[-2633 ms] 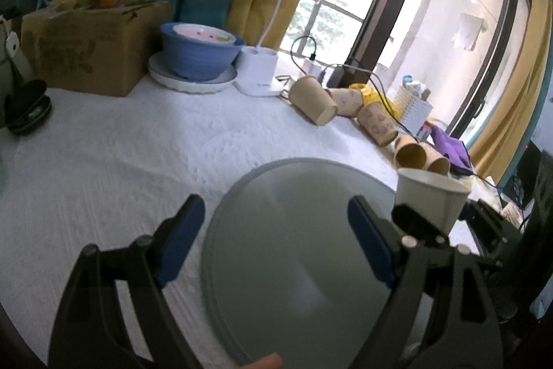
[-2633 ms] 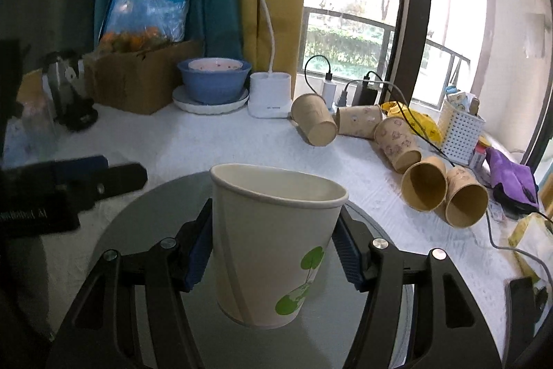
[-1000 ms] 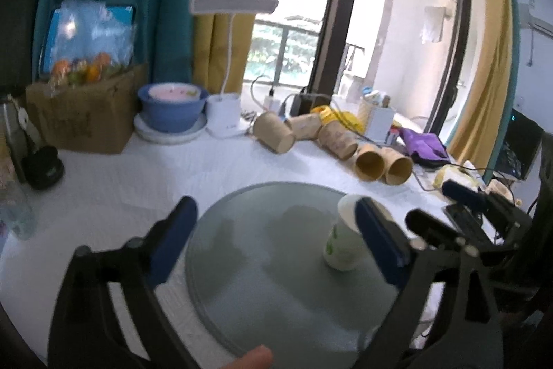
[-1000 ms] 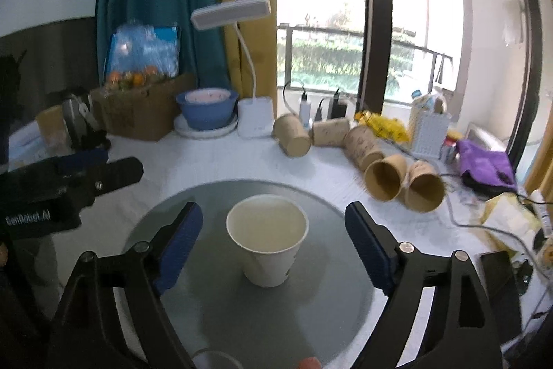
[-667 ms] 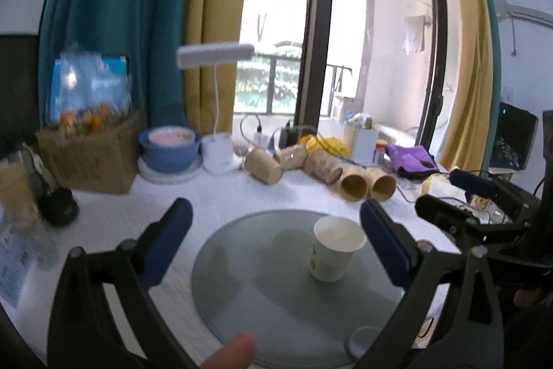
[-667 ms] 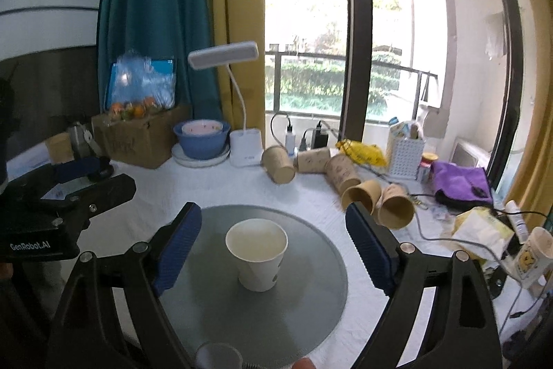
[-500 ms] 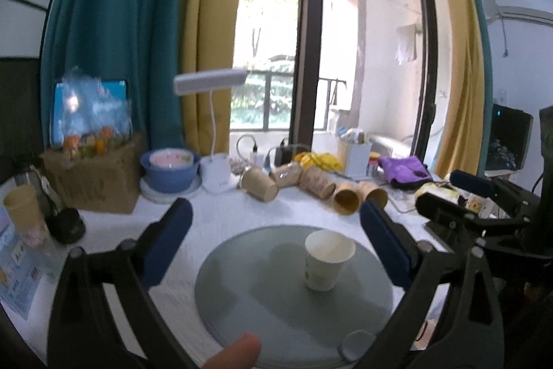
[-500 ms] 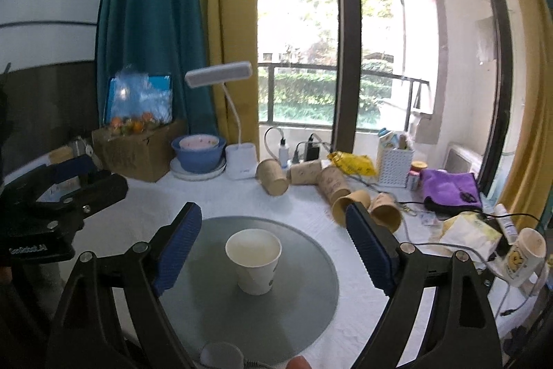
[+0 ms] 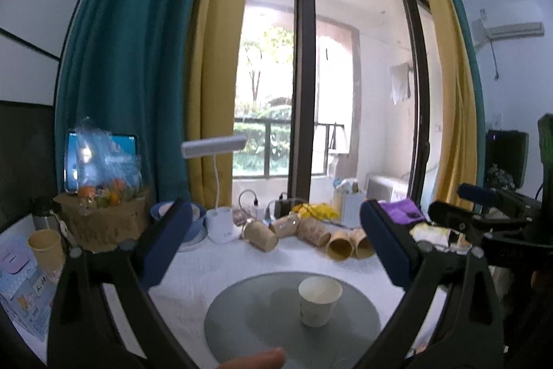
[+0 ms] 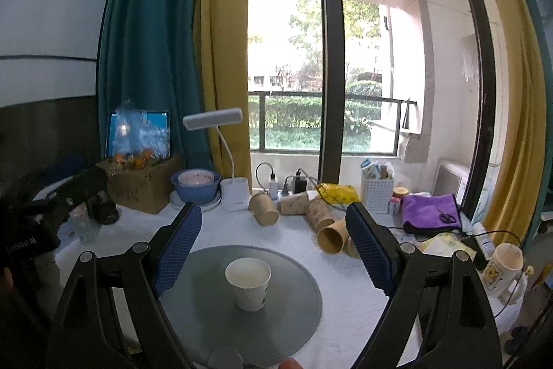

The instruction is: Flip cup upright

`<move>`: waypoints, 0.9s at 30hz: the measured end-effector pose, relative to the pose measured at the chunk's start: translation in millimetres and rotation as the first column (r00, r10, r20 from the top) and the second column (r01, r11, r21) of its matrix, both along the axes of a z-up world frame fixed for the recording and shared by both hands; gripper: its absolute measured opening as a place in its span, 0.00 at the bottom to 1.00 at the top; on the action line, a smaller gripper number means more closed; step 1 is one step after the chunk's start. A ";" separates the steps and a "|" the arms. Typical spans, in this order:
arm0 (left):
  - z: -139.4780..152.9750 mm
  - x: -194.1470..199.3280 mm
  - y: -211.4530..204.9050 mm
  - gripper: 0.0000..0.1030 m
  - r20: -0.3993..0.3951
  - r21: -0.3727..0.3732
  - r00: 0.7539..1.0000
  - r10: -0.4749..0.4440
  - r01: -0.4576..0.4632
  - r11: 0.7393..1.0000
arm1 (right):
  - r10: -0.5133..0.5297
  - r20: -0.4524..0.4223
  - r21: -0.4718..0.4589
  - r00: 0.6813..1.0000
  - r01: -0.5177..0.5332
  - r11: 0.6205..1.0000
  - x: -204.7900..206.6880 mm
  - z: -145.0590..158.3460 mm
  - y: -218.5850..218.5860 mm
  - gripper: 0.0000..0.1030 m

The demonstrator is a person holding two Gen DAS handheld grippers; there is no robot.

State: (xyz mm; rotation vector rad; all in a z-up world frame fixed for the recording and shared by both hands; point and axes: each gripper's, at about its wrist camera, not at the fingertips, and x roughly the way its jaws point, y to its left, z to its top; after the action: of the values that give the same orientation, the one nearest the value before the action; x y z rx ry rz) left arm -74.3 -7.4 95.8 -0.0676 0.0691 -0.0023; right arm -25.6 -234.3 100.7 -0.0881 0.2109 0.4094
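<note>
Left wrist view: left gripper [image 9: 274, 244] is raised well above the worktop [image 9: 304, 260], fingers spread wide with nothing between them. The white paper cup [image 9: 318, 301] stands upright, mouth up, on the grey round turntable [image 9: 242, 317], right of the disc's centre. The disc lies toward the near edge of the white-covered worktop. A row of brown paper cups [image 9: 304, 232] lies on its side along the far edge, beside the desk lamp [image 9: 221, 182] and a blue bowl [image 9: 198, 223]. The right gripper's body shows at the right margin, clear of the cup.

Right wrist view: right gripper [image 10: 273, 248] is also held high, fingers fully apart and empty. The paper cup [image 10: 249, 283] sits near the centre of the turntable [image 10: 193, 293], rim level, a green print on its side wall. Neither gripper touches it. The task appears complete.

Handling, judged:
- Weight: very light; the cup looks empty, so a light bump could tip or slide it on the smooth disc.
- Stiffness: thin paper wall, likely to dent under a hard squeeze; the rolled rim and the base are the stiffest zones.
- Grasp point: across the side wall at mid-height or just below the rim, with moderate closing force.
- Surface: paper probably offers fair friction against the ribbed blue pads [image 10: 179, 248].
</note>
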 end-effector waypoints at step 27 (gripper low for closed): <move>-3.1 5.7 -6.3 0.99 -0.038 -0.007 0.998 -0.047 0.047 0.999 | -0.011 -0.036 0.021 0.999 0.012 1.000 9.3 -2.7 -6.2 0.85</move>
State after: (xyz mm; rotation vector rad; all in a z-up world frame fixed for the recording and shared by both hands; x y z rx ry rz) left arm -68.6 -13.7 92.7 -0.0716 0.1084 -0.0486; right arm -16.3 -240.6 98.0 -0.0590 0.2428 0.4022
